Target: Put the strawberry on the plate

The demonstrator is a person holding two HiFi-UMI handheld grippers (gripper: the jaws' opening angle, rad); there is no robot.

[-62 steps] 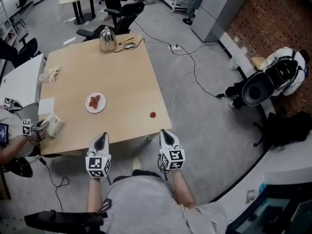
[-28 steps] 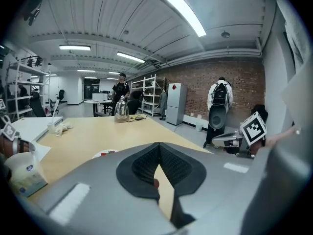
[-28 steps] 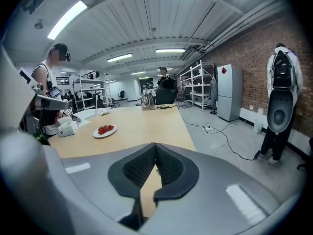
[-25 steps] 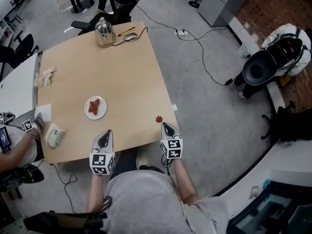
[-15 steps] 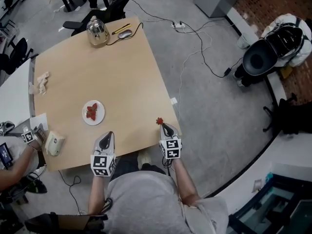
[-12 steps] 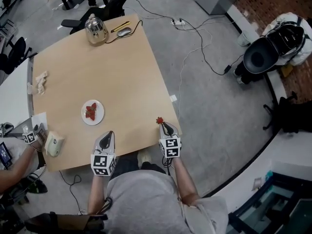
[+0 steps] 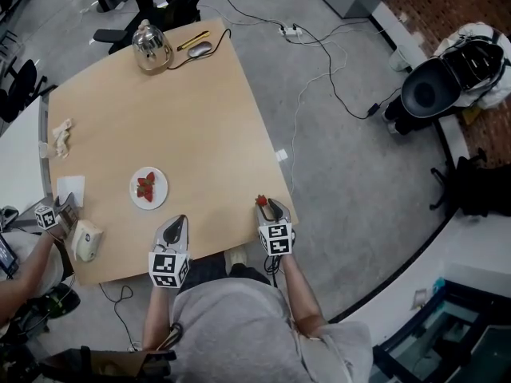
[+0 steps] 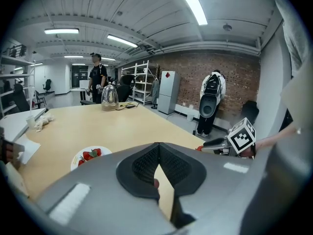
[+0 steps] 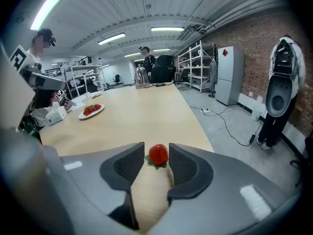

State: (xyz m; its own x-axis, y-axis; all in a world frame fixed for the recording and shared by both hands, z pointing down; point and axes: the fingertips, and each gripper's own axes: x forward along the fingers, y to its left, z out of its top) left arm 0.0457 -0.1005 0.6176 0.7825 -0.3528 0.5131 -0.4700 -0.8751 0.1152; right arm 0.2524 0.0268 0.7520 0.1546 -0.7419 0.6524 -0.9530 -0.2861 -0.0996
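Strawberry [image 9: 158, 153] sits by the desk's [image 7: 192, 118] near right corner, between your right gripper's [image 9: 156, 150] jaws, which have just been opening and don't press it. Centre them on its widest part, then close gently. The plate [image 7: 156, 201] lies well left. Left gripper [image 8: 158, 149] jaws are together, empty.

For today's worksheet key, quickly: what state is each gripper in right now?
Left gripper: closed, empty.
Right gripper: open, jaws have just been opening, strawberry between them, not gripped.

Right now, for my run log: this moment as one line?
right gripper: jaws just opened, around strawberry, no grip | strawberry: on table near edge | left gripper: jaws shut, empty | plate: holds other strawberries
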